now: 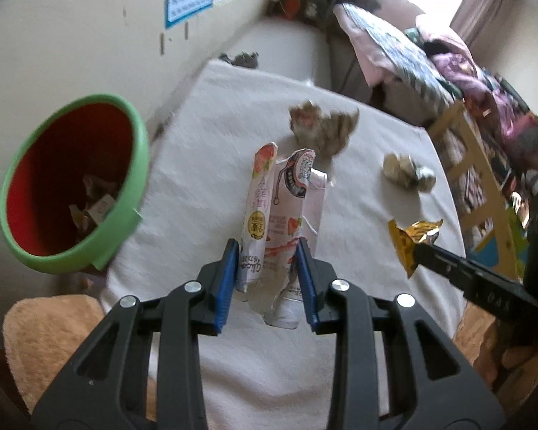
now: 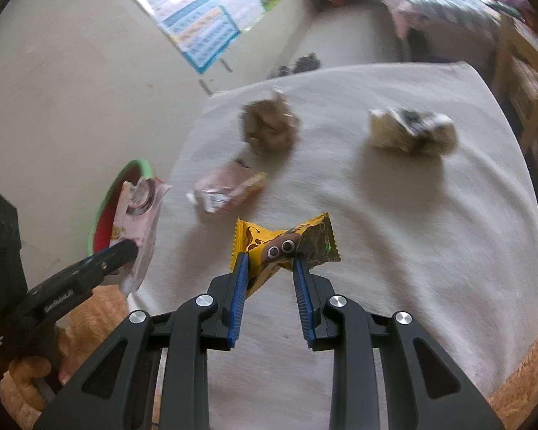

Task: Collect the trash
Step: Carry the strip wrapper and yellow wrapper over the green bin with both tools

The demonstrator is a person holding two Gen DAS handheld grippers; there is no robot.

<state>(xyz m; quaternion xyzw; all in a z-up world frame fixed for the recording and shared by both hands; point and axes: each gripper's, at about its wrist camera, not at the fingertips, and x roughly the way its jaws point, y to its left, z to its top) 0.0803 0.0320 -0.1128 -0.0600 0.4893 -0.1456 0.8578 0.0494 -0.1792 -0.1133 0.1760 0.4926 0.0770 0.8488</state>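
Left gripper (image 1: 269,254): we've got it clamped on a pink strawberry wrapper (image 1: 281,215), lifted clear of the cloth, blue pads pinching its lower end!
Right gripper (image 2: 270,263): we're gripping a yellow snack wrapper (image 2: 287,243) with googly cartoon eyes, pads closed on its bottom edge, held above the table.
Bin (image 1: 71,182): green rim, red inside, off our left side beside the table edge, scraps already lying at its bottom. From the right wrist view, the pink wrapper hangs right in front of it.
White tablecloth (image 2: 412,233): we see three pieces lying here.
Crumpled brown paper (image 2: 270,123): far side, toward the wall.
Crumpled white-and-black paper (image 2: 412,130): far right, well apart from the brown ball.
Flattened pink packet (image 2: 229,188): lying between the brown ball and our yellow wrapper, nearer the bin side.
Wall poster (image 2: 197,18): blue-bordered chart up behind the table.
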